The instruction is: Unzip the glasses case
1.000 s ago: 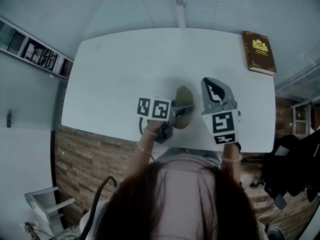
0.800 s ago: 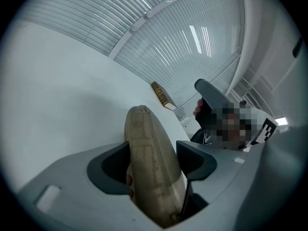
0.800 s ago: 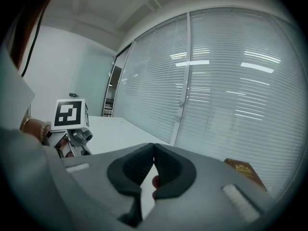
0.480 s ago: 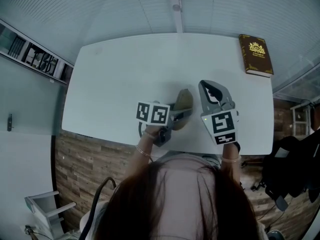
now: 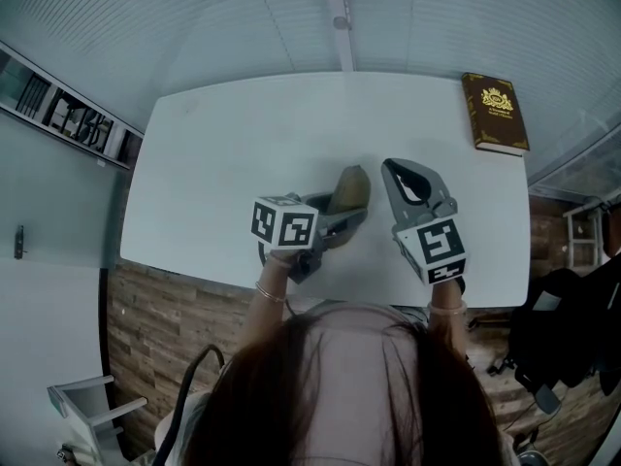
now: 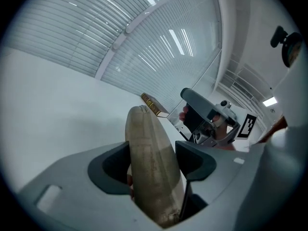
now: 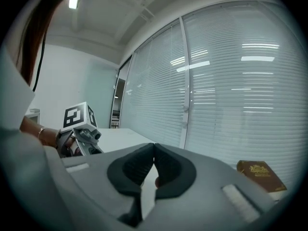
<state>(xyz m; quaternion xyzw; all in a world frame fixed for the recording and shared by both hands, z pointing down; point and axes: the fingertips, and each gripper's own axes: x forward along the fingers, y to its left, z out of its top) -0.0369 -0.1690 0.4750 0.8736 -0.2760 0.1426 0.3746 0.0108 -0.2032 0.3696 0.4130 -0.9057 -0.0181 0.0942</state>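
**Glasses case in the grasp of the left gripper**

We see the left gripper (image 5: 335,223) grasping the glasses case (image 5: 351,190) by its near end. Its fingers (image 6: 110,167) have just been closing, and the case stands between them with a dark pad pressed to each flank. The case is long, rounded and olive-brown. From the head view it slants away from the gripper, its far end raised over the white bench (image 5: 223,163), near the bench's front edge. From the left gripper view it rises between the fingers like a narrow dome, with a seam running along its length.

The right gripper (image 7: 154,150) hangs just to the right of the case and apart from it. Its fingers (image 7: 132,170) are clenched tight on nothing, tip against tip, and it points away from the person across the bench.

A brown book (image 5: 496,113) with a gold emblem lies flat at the far right corner of the bench, well apart from both grippers. We cannot tell from these views whether the zip is open.
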